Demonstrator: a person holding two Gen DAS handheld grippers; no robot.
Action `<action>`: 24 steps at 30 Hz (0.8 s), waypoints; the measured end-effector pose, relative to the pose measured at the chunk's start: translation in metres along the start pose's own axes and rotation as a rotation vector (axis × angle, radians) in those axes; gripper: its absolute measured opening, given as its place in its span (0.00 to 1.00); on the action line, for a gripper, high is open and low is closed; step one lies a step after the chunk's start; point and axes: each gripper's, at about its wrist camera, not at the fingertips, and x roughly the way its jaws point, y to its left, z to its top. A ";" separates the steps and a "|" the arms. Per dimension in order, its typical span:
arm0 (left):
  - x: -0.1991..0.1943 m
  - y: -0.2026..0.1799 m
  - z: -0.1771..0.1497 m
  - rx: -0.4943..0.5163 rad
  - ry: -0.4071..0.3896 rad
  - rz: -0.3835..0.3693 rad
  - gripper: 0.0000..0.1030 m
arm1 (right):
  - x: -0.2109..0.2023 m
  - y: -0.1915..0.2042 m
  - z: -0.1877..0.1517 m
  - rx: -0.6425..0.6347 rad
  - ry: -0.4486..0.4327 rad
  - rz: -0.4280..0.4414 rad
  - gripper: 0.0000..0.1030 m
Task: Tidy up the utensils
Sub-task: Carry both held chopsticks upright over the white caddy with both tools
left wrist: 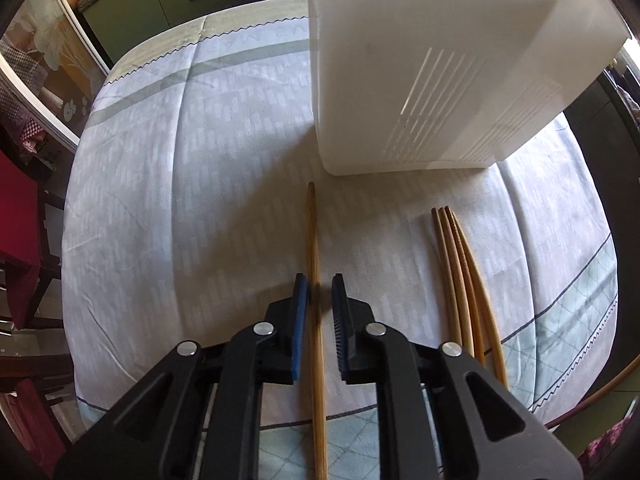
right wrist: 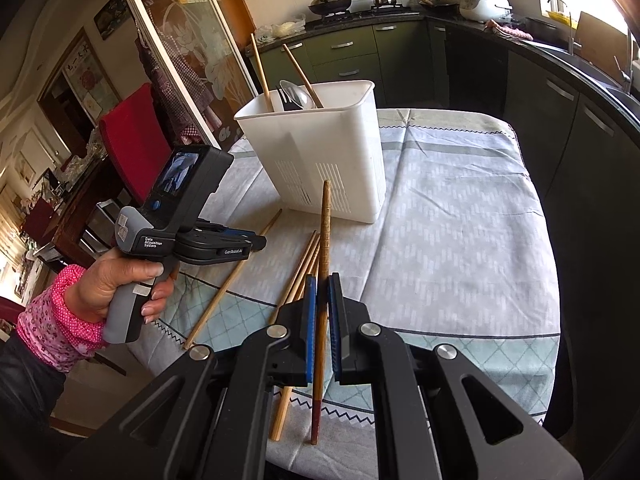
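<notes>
A white plastic bin point(right wrist: 320, 152) stands upright on the cloth-covered table point(right wrist: 460, 240), tapering toward its base, with rows of narrow slots low on its walls; two chopsticks, a fork and a spoon point(right wrist: 298, 94) lean inside it. The right gripper point(right wrist: 322, 280) is clamped on a dark chopstick point(right wrist: 325, 240), which points toward the bin and whose near end is reddish. Beneath it a bundle of pale chopsticks point(right wrist: 302, 268) lies on the cloth near the bin, and one more chopstick point(right wrist: 236, 276) lies apart to the left. In the left wrist view the left gripper point(left wrist: 319, 280) shows its blue pads narrowly apart astride a pale chopstick point(left wrist: 314, 240); whether the pads press it is hard to say, though the jaws are as closed as they get. Three chopsticks point(left wrist: 452, 248) lie beside it, their near ends hidden behind the gripper's arm. The bin's top is cut off in this view. A hand point(right wrist: 120, 284) in a pink sleeve grips the left tool's handle.
</notes>
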 end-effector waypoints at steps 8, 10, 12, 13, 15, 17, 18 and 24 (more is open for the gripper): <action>-0.027 -0.007 -0.011 0.023 -0.068 0.011 0.05 | -0.006 0.001 0.000 -0.002 -0.014 0.006 0.07; -0.045 -0.004 -0.020 0.025 -0.112 0.003 0.05 | -0.009 0.000 0.001 -0.001 -0.021 0.005 0.07; -0.066 -0.002 -0.032 0.019 -0.158 -0.021 0.05 | -0.013 0.001 0.001 -0.002 -0.031 0.006 0.07; -0.077 0.000 -0.039 0.016 -0.187 -0.028 0.05 | -0.015 0.001 0.002 -0.003 -0.037 0.008 0.07; -0.099 0.002 -0.051 0.016 -0.250 -0.032 0.05 | -0.018 0.003 0.003 -0.008 -0.047 0.010 0.07; -0.117 0.004 -0.062 0.021 -0.310 -0.029 0.05 | -0.022 0.005 0.006 -0.015 -0.057 0.011 0.07; -0.126 0.004 -0.068 0.022 -0.335 -0.030 0.05 | -0.024 0.007 0.007 -0.020 -0.061 0.012 0.07; -0.150 0.010 -0.088 0.025 -0.417 -0.053 0.05 | -0.027 0.015 0.012 -0.039 -0.072 0.012 0.07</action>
